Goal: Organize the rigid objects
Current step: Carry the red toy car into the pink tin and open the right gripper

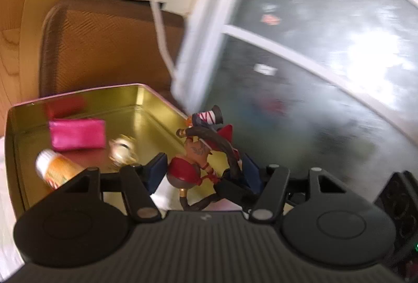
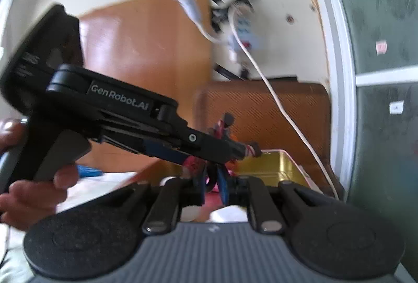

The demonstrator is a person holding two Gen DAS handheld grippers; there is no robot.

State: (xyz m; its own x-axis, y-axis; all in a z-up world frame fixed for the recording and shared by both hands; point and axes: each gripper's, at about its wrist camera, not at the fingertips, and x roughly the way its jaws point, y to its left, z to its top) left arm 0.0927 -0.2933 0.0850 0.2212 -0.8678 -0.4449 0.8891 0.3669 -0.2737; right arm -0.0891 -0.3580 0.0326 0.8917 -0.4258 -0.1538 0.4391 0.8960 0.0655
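Left wrist view, from left to right: a gold-lined rectangular metal tin (image 1: pixel 146 105) fills the lower left of the frame, open at the top. Inside it, near its left wall, lies a white-capped orange cylindrical tube (image 1: pixel 56 168), tilted. Just beyond that sits a bright pink rectangular pouch (image 1: pixel 77 134), and a blurred round cream-coloured object (image 1: pixel 121 149) lies to its right on the tin floor. At the lower centre the left gripper (image 1: pixel 203 173) holds a small painted toy figurine in red clothing with dark cords and a striped, black-tipped limb (image 1: pixel 201 152). The blue-padded fingers (image 1: pixel 159 170) stand partly apart with the figurine between them; the pads appear to press its sides. The figurine hangs over the tin's right edge. Behind the tin is a brown woven-textured panel (image 1: pixel 104 47), and a frosted glass window with a white frame (image 1: pixel 326 60) takes up the right half.

Right wrist view, from left to right: a person's hand (image 2: pixel 34 194) at the lower left grips the handle of the left gripper's black body (image 2: pixel 117 110), which crosses the frame and clamps the figurine (image 2: pixel 222 131) at the centre. Below, the right gripper (image 2: pixel 211 186) has its blue fingers nearly together; a dark strand of the figurine seems pinched between them, though blur makes this uncertain. The gold tin (image 2: pixel 271 165) lies beyond, right of centre, with a white cable (image 2: pixel 274 94) running down past it.
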